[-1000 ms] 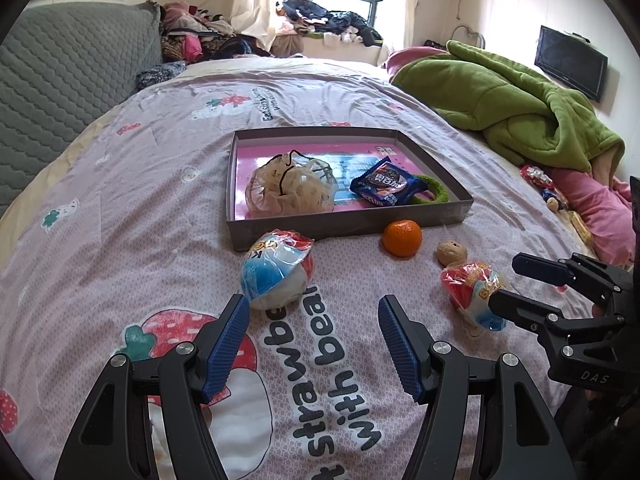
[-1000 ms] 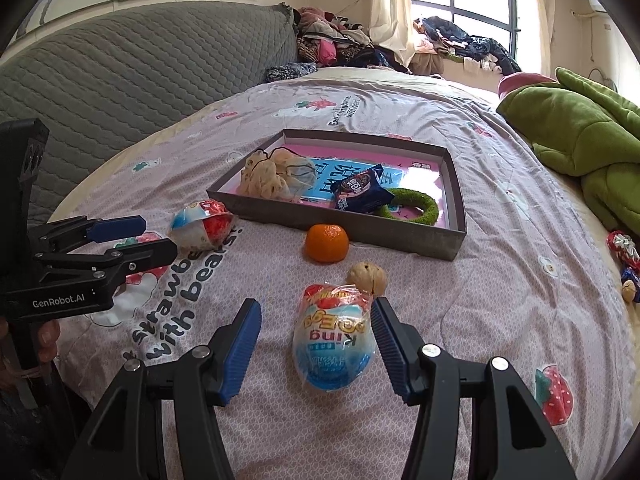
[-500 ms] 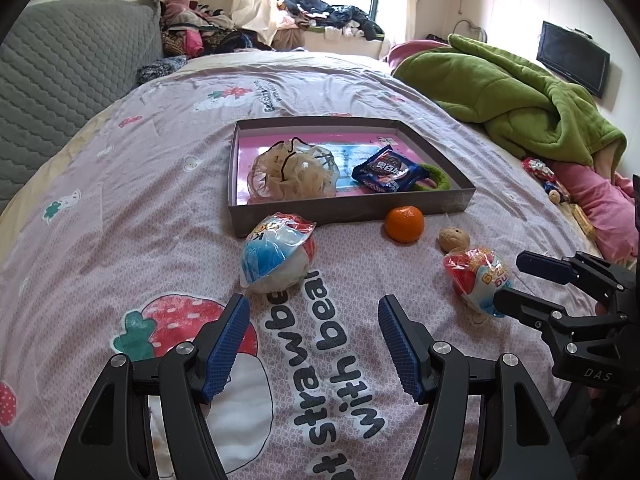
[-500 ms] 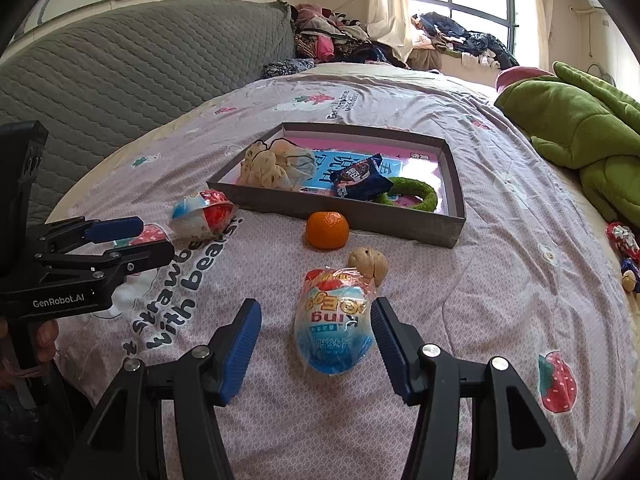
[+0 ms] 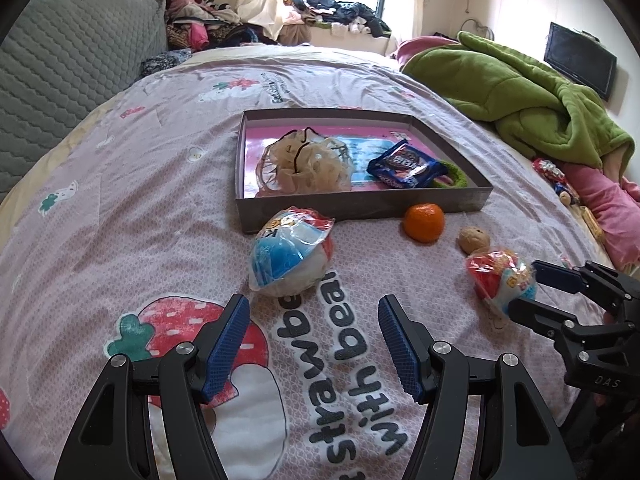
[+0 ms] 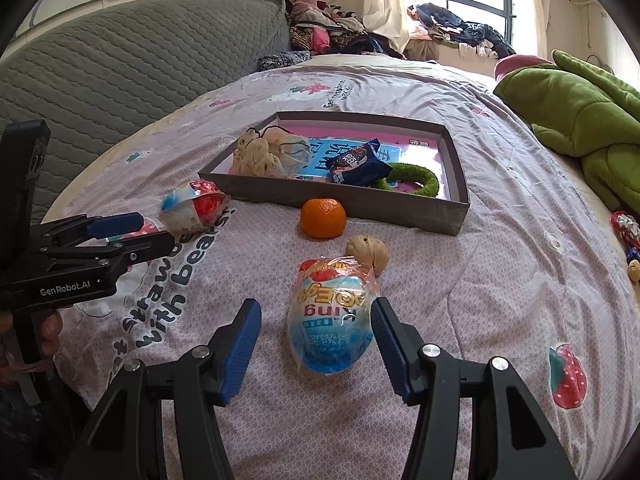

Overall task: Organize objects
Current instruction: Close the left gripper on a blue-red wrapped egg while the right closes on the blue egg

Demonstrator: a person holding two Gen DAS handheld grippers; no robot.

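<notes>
A grey tray (image 5: 360, 204) (image 6: 344, 204) on the bed holds a beige mesh pouch (image 5: 308, 164), a blue snack packet (image 5: 404, 164) and a green ring (image 6: 416, 178). In front of it lie an orange (image 5: 424, 222) (image 6: 323, 217), a walnut (image 5: 474, 239) (image 6: 368, 253) and two wrapped toy eggs. My left gripper (image 5: 314, 336) is open, just short of one egg (image 5: 290, 256). My right gripper (image 6: 316, 344) is open with its fingers on either side of the other egg (image 6: 332, 320), not touching it.
A green blanket (image 5: 520, 96) is piled at the right. Small toys and snacks (image 5: 556, 180) lie near a pink pillow (image 5: 608, 212). A grey padded headboard (image 6: 120, 80) stands at the left. Clothes are heaped by the window (image 5: 332, 8).
Both grippers have edged forward toward their eggs. The right gripper's fingers now flank its egg more closely. Both stay open.
</notes>
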